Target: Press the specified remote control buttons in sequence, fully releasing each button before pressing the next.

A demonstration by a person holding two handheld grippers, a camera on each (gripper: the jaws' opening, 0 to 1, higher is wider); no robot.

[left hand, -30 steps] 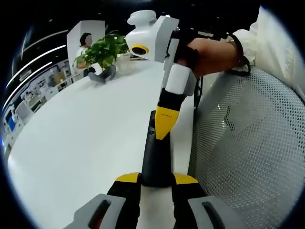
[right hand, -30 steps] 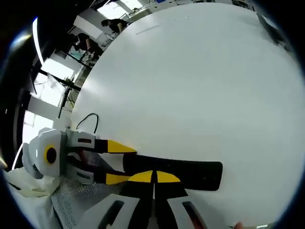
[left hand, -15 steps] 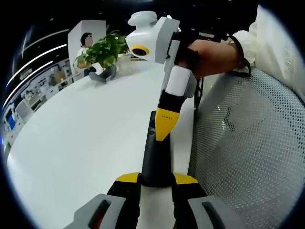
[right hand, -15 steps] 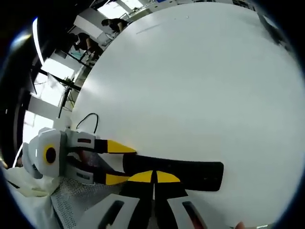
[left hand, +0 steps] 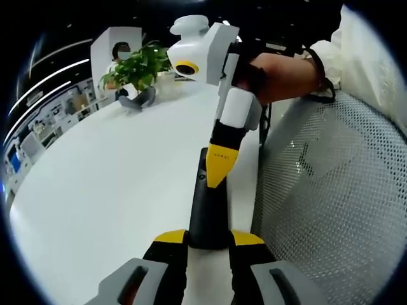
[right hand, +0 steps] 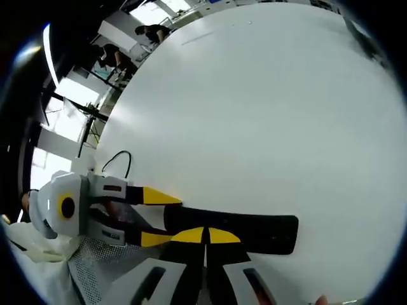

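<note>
Remote (left hand: 205,210) at table (left hand: 102,190) edge, tool-clamped

black remote (left hand: 206,210), white table (left hand: 108,184), yellow-tipped tool (left hand: 219,166), green plant (left hand: 137,67)

— Anything I can read from here?

— Nearly nothing. In my left gripper view, the yellow tip of my right gripper (left hand: 217,170) carries a short row of small dark marks near its upper edge, but they are too small and blurred for me to make out a single letter.

— What about the remote control (left hand: 208,210)?

— Its black face shows me no legible print, nor in my right gripper view (right hand: 254,232); any button markings are too dark and tiny to tell.

— And the white table (right hand: 254,114)?

— I see no readable word, number or sign on it.
</note>
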